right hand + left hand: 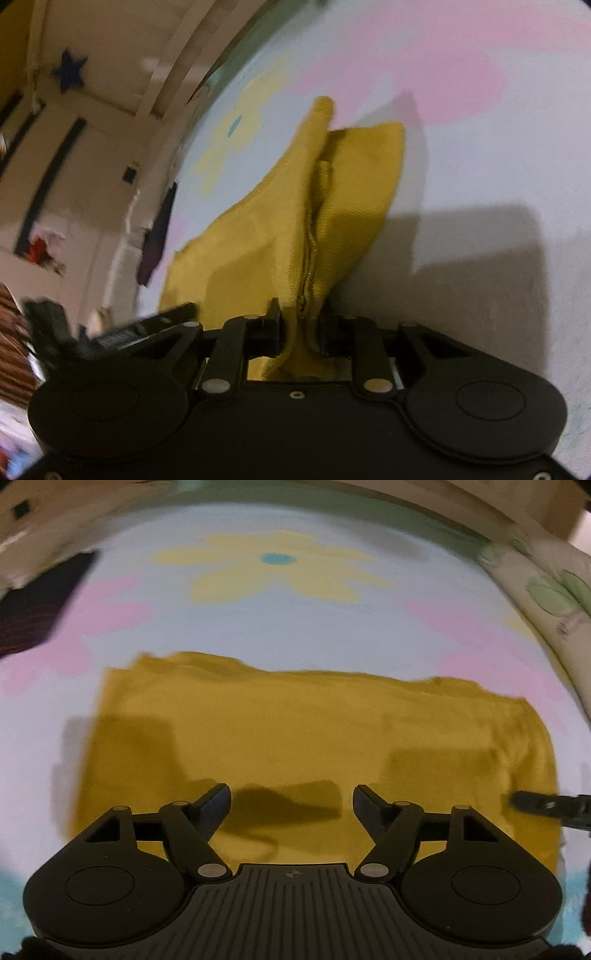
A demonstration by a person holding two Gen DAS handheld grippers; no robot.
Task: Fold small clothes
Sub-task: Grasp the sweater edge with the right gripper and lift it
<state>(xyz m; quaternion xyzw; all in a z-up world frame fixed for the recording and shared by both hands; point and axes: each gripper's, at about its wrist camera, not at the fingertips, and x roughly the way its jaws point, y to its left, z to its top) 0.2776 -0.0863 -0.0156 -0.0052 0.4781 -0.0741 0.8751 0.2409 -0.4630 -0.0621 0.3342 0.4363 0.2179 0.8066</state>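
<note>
A mustard-yellow garment (295,738) lies folded into a wide flat band on the flower-print bed sheet (277,627). My left gripper (291,801) hovers over its near edge with the jaws apart and nothing between them. In the right wrist view, my right gripper (301,328) is shut on a bunched edge of the yellow garment (332,206), and the cloth rises in a ridge from the fingers. The right gripper's finger tip (535,805) pokes in at the garment's right end in the left wrist view. The left gripper (147,328) shows at the left of the right wrist view.
A dark garment (33,605) lies on the sheet at the far left. A leaf-print pillow (546,590) sits at the far right edge. In the right wrist view, the dark garment (155,236) lies at the bed's edge, and a wall with a blue star (68,72) stands beyond.
</note>
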